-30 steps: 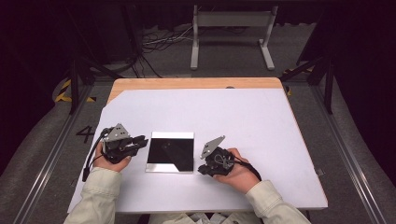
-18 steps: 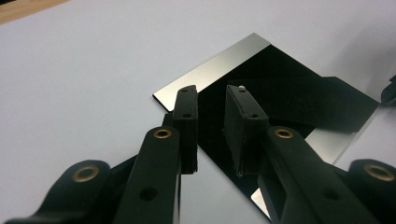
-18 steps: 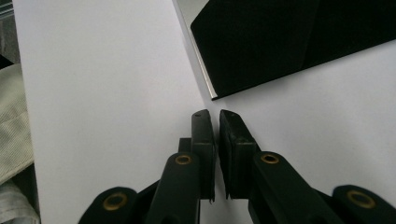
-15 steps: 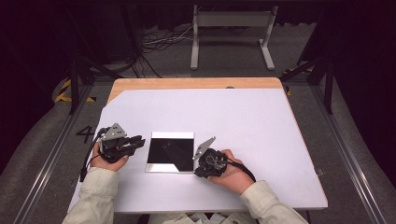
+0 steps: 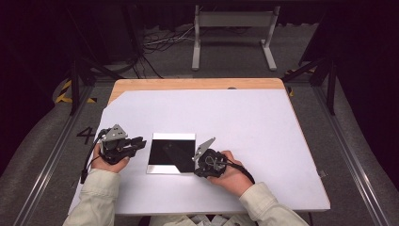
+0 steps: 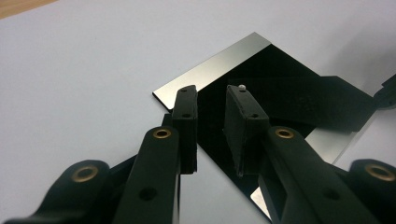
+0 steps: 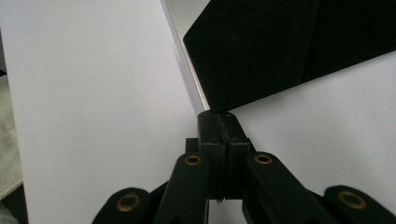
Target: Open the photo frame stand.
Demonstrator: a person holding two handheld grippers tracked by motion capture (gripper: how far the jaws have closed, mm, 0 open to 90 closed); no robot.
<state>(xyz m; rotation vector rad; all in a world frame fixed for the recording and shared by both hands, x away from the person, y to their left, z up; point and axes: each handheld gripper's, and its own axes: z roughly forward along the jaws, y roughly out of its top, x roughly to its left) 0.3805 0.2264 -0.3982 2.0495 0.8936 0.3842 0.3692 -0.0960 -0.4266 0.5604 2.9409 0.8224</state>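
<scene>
A black sheet (image 5: 168, 153) lies on a shiny silver plate (image 5: 171, 136) on the white table. My right gripper (image 5: 196, 164) is at the sheet's near right corner. Its jaws have just been closing and now stand together, pinching that corner (image 7: 218, 114), which is lifted off the plate. The black sheet (image 7: 280, 42) rises away from the tips, and the plate's edge (image 7: 187, 56) shows beside it. My left gripper (image 5: 140, 141) hovers at the plate's left edge, open, with nothing between its jaws (image 6: 212, 91). Beyond it lie the black sheet (image 6: 280, 84) and the silver plate (image 6: 210, 70).
The white table top (image 5: 235, 122) reaches far to the back and right, with a wooden edge (image 5: 197, 84) behind it. A metal stand (image 5: 233, 28) and cables lie on the floor beyond. Rails run along both sides.
My right gripper has shifted slightly left and nearer, onto the sheet's near right corner, and that corner now shows bare silver. The left gripper has stayed put.
</scene>
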